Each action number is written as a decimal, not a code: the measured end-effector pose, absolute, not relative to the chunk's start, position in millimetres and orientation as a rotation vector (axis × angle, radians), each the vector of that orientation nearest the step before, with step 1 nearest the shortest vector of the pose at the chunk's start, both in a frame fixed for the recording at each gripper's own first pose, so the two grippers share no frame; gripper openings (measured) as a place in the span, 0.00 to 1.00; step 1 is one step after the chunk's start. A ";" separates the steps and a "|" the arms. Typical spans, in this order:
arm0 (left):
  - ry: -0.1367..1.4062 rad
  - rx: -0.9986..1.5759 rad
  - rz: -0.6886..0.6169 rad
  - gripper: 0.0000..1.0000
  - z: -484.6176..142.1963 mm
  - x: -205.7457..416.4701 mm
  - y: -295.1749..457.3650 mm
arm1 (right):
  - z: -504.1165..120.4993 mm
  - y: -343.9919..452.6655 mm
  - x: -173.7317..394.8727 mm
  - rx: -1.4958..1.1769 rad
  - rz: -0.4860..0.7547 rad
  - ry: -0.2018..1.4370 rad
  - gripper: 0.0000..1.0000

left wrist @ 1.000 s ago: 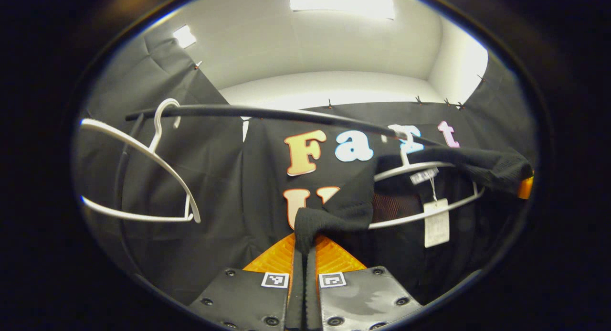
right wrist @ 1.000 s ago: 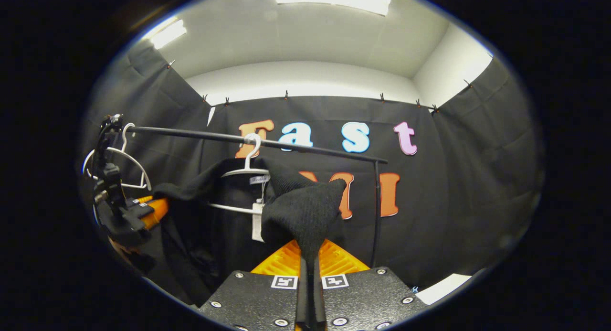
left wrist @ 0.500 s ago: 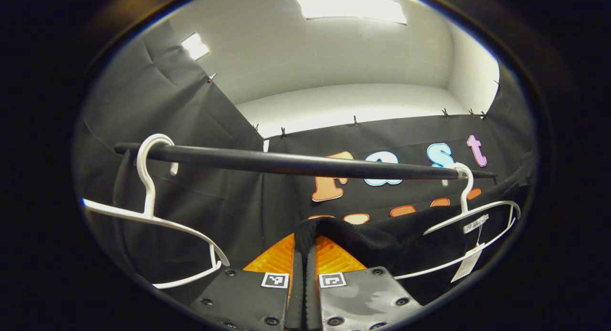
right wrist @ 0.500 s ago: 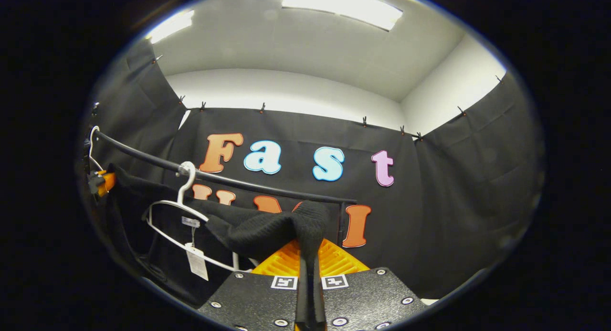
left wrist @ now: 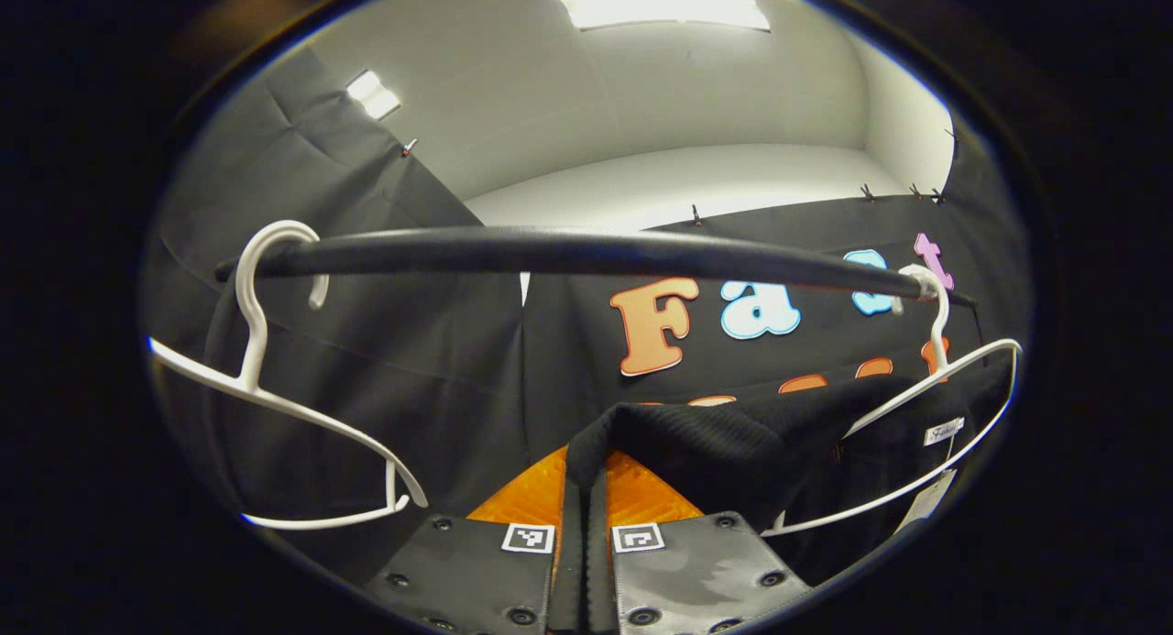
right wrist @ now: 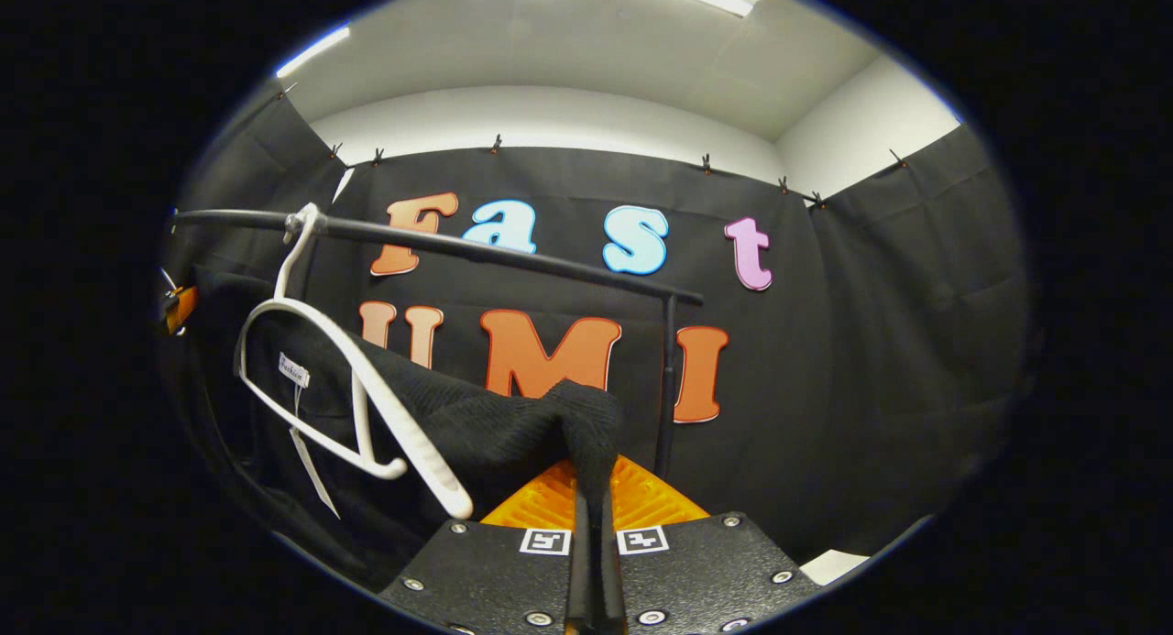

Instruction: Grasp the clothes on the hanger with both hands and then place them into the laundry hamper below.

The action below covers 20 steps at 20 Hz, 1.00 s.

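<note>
A: Garment [left wrist: 733, 447]? Location?
B: Black knit, below the rail [left wrist: 568, 250], slung between both claws. One shoulder pinched in left gripper [left wrist: 586, 475], other in right gripper [right wrist: 594, 488]. Mostly slipped off the hanger [right wrist: 367, 406], which hangs tilted from the rail; cannot tell if collar is caught on it.

A: Claw state?
B: Left clenched, knit bunched between fingers. Right clenched too, fold of knit squeezed at the tips. Both grasping garment.

A: Handling?
B: Soft, floppy, light-looking. Sags between grips, no stiffness. Ribbed knit, likely grippy, could stretch or snag on hanger end. Paper tag [right wrist: 312, 470] dangling under collar label, harmless.

A: Best hold?
B: Shoulders, as now; thick folds, less slip. Avoid thin single layer.

A: Around it?
B: Second hanger [left wrist: 275, 406], empty, on rail left of garment in left gripper view. Rail post [right wrist: 666, 388] right of garment in right gripper view.

A: Hamper?
B: Out of frame here. Judged next: free from hanger, lower together.
</note>
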<state>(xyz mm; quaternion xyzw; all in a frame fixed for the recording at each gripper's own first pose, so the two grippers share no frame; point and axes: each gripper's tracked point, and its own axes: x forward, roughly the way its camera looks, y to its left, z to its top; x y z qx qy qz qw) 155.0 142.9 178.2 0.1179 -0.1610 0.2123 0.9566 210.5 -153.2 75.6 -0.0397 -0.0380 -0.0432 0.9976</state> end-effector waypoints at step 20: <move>-0.166 0.212 0.543 0.09 86.0 129.2 195.5 | -25.4 -17.3 142.9 -0.009 0.172 0.016 0.04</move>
